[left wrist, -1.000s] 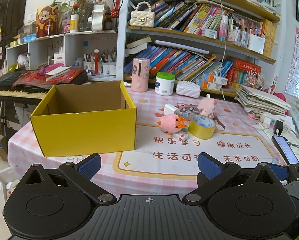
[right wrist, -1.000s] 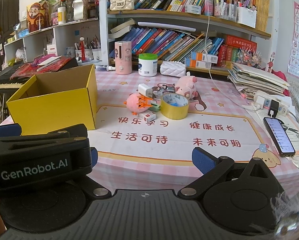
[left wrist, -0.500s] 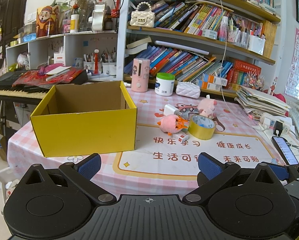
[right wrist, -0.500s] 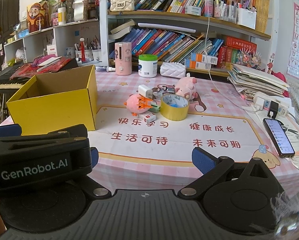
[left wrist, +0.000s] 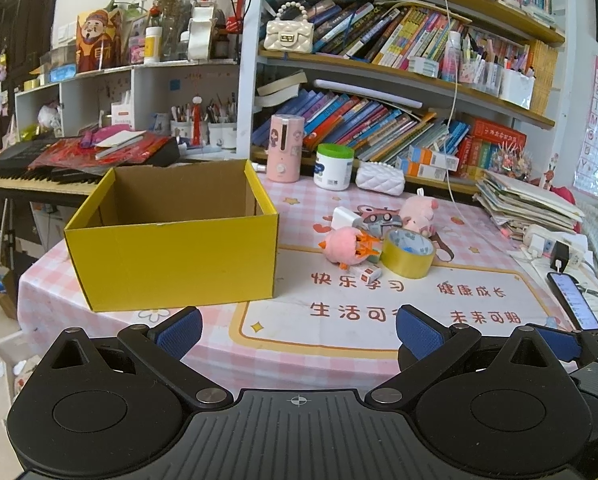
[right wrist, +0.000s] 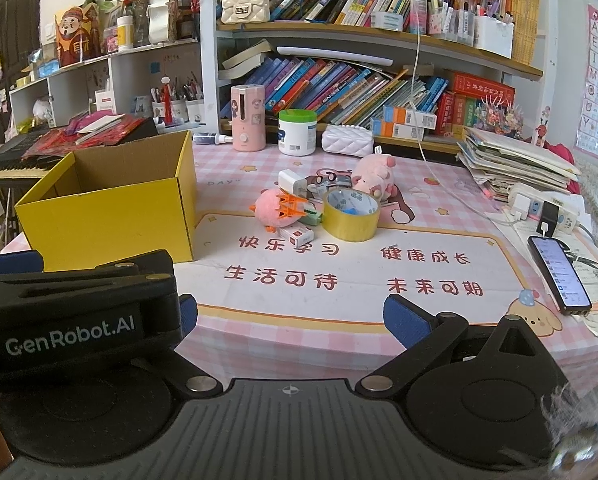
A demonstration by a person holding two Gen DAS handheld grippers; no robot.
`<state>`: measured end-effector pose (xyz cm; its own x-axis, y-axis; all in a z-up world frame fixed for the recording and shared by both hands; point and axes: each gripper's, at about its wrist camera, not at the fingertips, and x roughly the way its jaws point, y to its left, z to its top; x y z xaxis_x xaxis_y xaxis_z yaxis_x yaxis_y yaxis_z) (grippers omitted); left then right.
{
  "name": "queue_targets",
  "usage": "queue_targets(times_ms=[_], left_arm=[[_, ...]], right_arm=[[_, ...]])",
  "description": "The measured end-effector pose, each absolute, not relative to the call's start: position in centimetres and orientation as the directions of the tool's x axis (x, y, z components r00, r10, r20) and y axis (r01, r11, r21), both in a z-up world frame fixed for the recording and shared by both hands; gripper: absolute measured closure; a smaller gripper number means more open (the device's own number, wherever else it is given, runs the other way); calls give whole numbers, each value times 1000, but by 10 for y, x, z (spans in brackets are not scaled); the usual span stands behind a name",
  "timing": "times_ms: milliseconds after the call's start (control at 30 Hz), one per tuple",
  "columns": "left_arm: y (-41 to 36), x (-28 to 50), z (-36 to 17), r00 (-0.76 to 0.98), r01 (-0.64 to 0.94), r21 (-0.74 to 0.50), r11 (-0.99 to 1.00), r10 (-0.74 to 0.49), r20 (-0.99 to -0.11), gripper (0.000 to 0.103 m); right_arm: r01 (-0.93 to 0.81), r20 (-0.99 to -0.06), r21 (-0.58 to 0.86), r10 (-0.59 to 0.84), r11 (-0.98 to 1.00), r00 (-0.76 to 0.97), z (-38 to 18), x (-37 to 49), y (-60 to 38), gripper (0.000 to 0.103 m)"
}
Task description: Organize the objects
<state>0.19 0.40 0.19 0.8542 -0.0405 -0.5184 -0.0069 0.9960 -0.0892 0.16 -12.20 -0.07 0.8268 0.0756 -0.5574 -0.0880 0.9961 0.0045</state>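
An open yellow cardboard box (left wrist: pixel 171 264) (right wrist: pixel 111 216) stands on the left of the pink checked table. To its right lie a round pink plush with orange spikes (left wrist: pixel 345 245) (right wrist: pixel 277 209), a yellow tape roll (left wrist: pixel 408 253) (right wrist: pixel 351 215), a pink pig plush (left wrist: pixel 418 210) (right wrist: pixel 373 176), a white charger (left wrist: pixel 345 216) (right wrist: pixel 293 182) and a small white eraser box (left wrist: pixel 367 274) (right wrist: pixel 297 235). My left gripper (left wrist: pixel 299 330) is open and empty near the table's front edge. My right gripper (right wrist: pixel 289 320) is open and empty beside it; the left gripper's body (right wrist: pixel 75 316) covers its left finger.
A phone (left wrist: pixel 573 300) (right wrist: pixel 559 274), a power strip (right wrist: pixel 547 210) and a paper stack (right wrist: pixel 515 164) sit at the right. A pink bottle (right wrist: pixel 247 118), a white jar (right wrist: pixel 297 132) and a white quilted pouch (right wrist: pixel 347 140) stand at the back before bookshelves. A keyboard (left wrist: pixel 31 172) is at the left.
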Motion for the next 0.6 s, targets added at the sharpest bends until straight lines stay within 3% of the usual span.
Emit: queue_targets(times_ms=[600], left_arm=[[-12,23,-1,846,9,-94,995,-58,-531,0]], right_arm=[[-83,-567,7,72,997,820,-4,19,-137,2]])
